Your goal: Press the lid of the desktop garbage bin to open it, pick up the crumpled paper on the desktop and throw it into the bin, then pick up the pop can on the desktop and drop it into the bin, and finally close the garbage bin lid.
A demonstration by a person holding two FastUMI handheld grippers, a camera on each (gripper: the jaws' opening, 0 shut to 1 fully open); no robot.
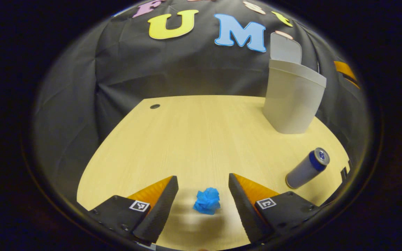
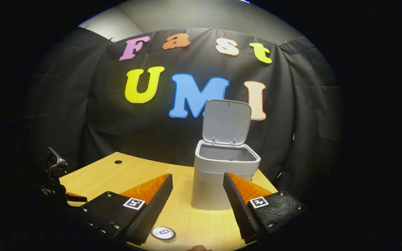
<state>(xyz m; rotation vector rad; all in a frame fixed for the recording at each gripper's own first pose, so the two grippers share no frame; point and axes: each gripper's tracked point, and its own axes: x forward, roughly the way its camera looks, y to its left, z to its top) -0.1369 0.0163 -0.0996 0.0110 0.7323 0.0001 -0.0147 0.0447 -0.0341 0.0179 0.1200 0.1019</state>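
Left hand-held gripper [image 1: 203,200] hangs released over the near counter [image 1: 194,136] in the left gripper view, and we see the blue crumpled paper [image 1: 207,201] lying between its spread fingers, touching neither. Far right stands the garbage bin [image 1: 292,99] with its lid [image 1: 285,48] raised; its inside is hidden from us here. The pop can [image 1: 307,168] lies on its side near the right edge, apart from the bin.

In the right gripper view, our right hand-held gripper [image 2: 197,200] is likewise released, fingers wide, facing the bin [image 2: 222,181]. What we see of the bin's interior looks bare. The can's top [image 2: 163,233] shows at the near edge. Black cloth [image 2: 82,115] backs the counter [image 2: 134,174].
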